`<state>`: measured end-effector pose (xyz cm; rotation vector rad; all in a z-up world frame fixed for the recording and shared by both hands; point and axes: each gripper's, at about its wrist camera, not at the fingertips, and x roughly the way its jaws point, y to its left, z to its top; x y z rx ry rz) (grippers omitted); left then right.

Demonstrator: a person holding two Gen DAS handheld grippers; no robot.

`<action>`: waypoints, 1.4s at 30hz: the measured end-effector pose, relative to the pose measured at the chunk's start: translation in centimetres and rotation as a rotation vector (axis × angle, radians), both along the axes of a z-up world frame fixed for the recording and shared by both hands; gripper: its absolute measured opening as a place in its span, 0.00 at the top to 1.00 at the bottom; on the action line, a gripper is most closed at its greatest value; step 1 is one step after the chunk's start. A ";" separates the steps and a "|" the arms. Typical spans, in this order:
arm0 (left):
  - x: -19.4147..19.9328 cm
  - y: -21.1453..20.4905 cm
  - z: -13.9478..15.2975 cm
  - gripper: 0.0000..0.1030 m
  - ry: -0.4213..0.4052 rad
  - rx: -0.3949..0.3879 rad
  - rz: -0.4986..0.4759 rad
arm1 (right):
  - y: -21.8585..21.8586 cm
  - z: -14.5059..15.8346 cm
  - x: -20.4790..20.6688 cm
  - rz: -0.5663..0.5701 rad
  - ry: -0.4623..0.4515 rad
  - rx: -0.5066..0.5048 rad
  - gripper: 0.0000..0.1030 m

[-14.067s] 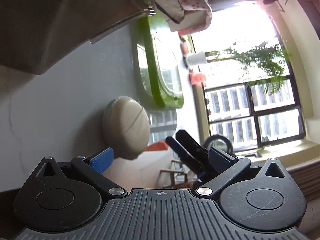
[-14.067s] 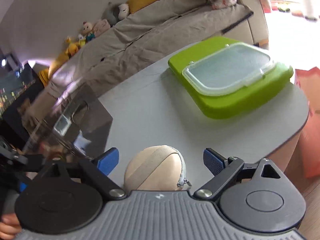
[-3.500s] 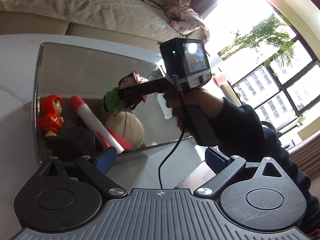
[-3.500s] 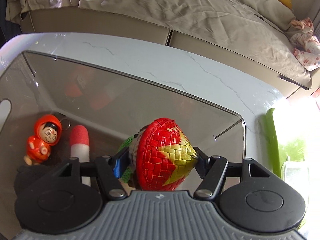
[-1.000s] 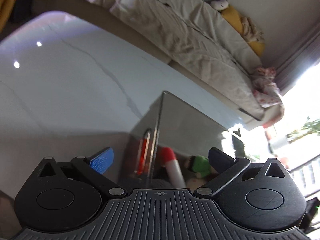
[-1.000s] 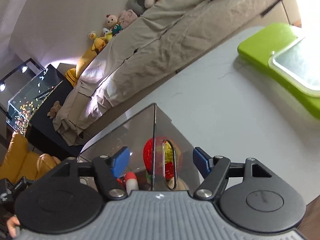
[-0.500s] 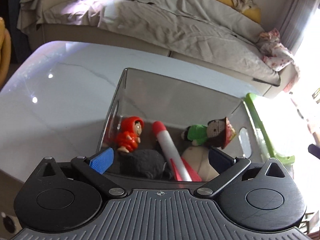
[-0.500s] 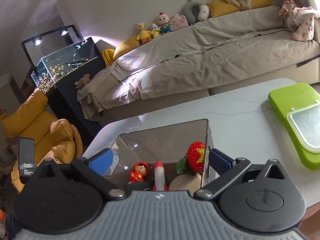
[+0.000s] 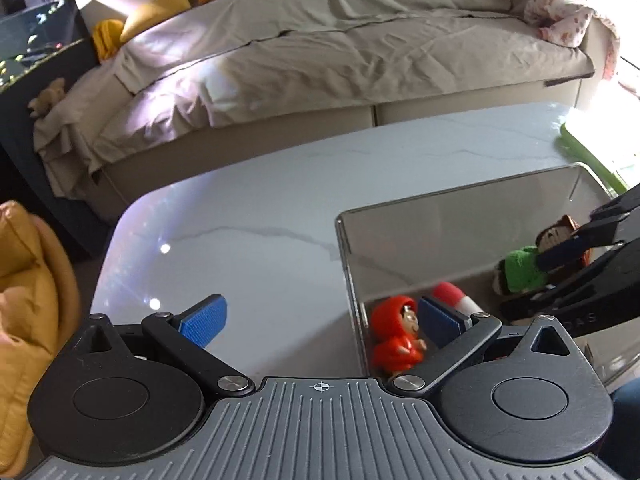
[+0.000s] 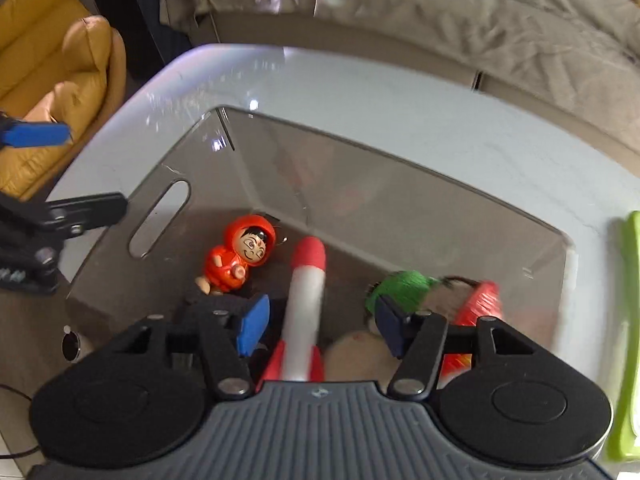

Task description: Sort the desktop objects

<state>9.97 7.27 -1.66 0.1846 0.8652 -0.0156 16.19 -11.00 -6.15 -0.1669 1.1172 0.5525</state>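
With the toys lying inside the smoky clear bin [image 10: 400, 184], the right gripper [image 10: 320, 320] hangs half-open and empty over it, its jaws just narrowed, so sorting looks finished and withdrawal comes next.

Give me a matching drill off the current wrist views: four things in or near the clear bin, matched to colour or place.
Things:
1. hooded figurine
2. rocket
3. knitted doll
4. lidded container

Descriptions:
A. white body with a red tip, lying in the bin
B. lime green, on the table outside the bin
C. orange-red, in the bin nearest the slotted wall
D. green body, red hat, in the bin on the rocket's other side

Pairs: 1-C, 2-A, 3-D, 4-B
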 end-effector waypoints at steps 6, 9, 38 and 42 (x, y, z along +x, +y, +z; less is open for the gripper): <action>0.5 5.2 -1.5 0.00 0.030 -0.191 0.050 | 6.2 -5.3 3.7 -0.025 0.192 0.093 0.38; 0.2 7.1 -1.9 0.00 0.035 -0.214 0.074 | 8.5 -6.6 5.1 -0.028 0.186 0.021 0.30; -3.0 3.2 -0.8 0.00 0.020 -0.093 0.019 | 5.4 -6.4 1.9 -0.098 0.571 -0.008 0.29; -2.5 3.0 -0.7 0.00 0.032 -0.111 0.002 | 6.0 -4.8 1.0 0.018 0.400 0.063 0.41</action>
